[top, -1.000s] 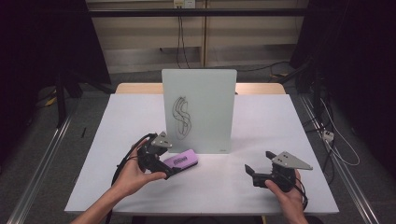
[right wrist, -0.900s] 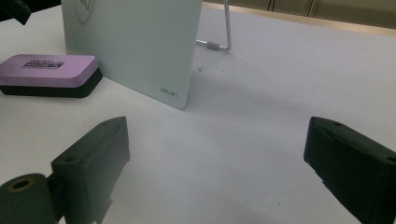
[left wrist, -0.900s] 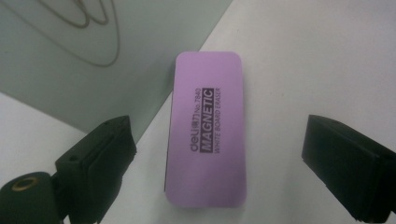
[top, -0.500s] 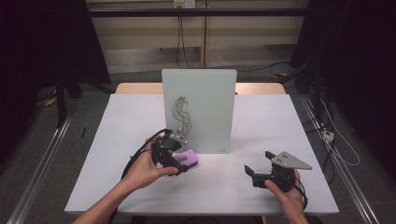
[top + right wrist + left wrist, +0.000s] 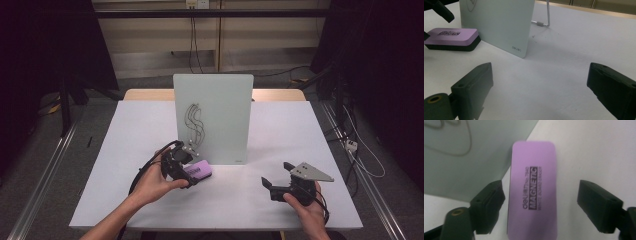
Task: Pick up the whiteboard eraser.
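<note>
- The left gripper (image 5: 192, 176) is straddling the purple magnetic eraser (image 5: 532, 190), which is lying flat on the white table (image 5: 300, 130).
- Its jaws have just been closing; one pad is sitting just beside the eraser's long edge, the other is standing apart from it, so no grip is formed.
- The whiteboard (image 5: 220, 115), bearing black scribbles, is standing upright just beyond this gripper.
- The right gripper (image 5: 539, 87) is resting on the table with jaws spread wide, holding nothing; the eraser is lying ahead of it, well apart.
</note>
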`<act>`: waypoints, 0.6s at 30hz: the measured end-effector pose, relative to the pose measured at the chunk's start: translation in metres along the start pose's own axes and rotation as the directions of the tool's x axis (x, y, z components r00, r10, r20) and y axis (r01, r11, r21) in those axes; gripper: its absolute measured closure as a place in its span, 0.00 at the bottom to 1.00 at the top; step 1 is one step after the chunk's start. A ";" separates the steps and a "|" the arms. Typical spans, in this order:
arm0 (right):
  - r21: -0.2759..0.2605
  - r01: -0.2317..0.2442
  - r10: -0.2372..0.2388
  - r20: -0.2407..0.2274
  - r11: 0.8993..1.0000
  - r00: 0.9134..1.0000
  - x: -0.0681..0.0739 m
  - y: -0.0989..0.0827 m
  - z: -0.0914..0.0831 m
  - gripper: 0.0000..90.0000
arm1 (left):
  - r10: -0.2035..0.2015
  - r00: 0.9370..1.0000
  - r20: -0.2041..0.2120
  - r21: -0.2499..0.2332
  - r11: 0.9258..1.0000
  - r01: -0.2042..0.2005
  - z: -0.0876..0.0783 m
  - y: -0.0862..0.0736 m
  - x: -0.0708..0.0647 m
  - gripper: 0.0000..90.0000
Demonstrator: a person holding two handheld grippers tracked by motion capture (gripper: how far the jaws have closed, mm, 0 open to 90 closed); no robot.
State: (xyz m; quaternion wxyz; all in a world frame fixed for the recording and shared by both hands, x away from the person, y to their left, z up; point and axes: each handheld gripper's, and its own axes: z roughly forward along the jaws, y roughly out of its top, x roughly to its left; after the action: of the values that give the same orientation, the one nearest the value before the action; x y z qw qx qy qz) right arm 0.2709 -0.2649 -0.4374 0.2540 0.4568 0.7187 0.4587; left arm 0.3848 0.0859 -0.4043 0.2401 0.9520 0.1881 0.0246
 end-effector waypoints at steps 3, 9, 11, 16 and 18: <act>0.002 0.003 -0.003 -0.003 1.000 1.000 0.000 0.000 0.000 0.07 | -0.003 1.000 0.010 0.009 1.000 0.003 0.003 -0.001 0.003 0.29; 0.002 0.003 -0.003 -0.005 1.000 1.000 0.000 0.000 0.002 0.07 | 0.002 1.000 0.012 0.009 1.000 -0.002 0.005 0.003 0.003 0.37; 0.001 0.002 -0.002 -0.007 1.000 1.000 0.000 0.000 0.001 0.07 | -0.014 1.000 0.015 0.006 1.000 0.014 0.006 0.004 0.005 0.39; 0.003 0.006 -0.006 -0.019 1.000 1.000 0.001 0.001 0.002 0.07 | -0.008 1.000 0.021 0.034 0.999 0.007 0.010 0.008 0.007 0.39; 0.003 0.011 -0.011 -0.020 1.000 1.000 0.001 0.001 0.002 0.07 | -0.008 1.000 0.024 0.046 0.999 0.007 0.013 0.009 0.008 0.39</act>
State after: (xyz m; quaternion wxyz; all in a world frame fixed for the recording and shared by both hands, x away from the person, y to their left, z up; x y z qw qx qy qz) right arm 0.2726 -0.2625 -0.4376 0.2486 0.4487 0.7242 0.4609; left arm 0.3973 0.0754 -0.4119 0.2205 0.9568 0.1893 0.0081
